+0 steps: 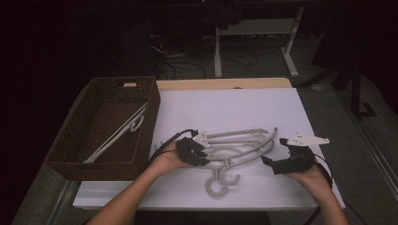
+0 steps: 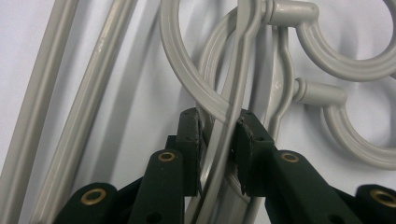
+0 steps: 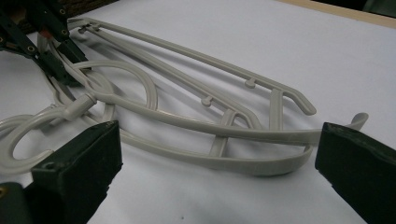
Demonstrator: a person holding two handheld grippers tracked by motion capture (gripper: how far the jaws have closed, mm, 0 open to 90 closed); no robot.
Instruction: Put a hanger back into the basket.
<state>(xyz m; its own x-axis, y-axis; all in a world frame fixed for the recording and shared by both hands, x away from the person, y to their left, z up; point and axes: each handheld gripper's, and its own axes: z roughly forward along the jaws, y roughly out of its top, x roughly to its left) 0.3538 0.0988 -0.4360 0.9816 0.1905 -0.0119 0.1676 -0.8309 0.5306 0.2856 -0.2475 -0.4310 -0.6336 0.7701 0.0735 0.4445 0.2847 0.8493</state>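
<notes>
Two grey plastic hangers (image 1: 244, 145) lie stacked on the white table top (image 1: 234, 108), hooks (image 1: 218, 185) toward the near edge. My left gripper (image 1: 205, 153) is at their neck end. In the left gripper view its jaws (image 2: 219, 144) are shut on a thin grey hanger arm (image 2: 233, 93) just below the hook rings. My right gripper (image 1: 274, 151) sits at the hangers' right end, open. In the right gripper view its pads (image 3: 107, 140) stand wide apart, with the hangers' curved shoulder (image 3: 261, 163) lying just ahead between them, untouched. The left gripper (image 3: 70, 70) appears there at top left.
A dark wicker basket (image 1: 80, 140) stands at the table's left side with a white hanger (image 1: 122, 133) lying inside. A wooden strip (image 1: 225, 83) runs along the far table edge. Beyond it are dark floor, cables and table legs (image 1: 218, 51).
</notes>
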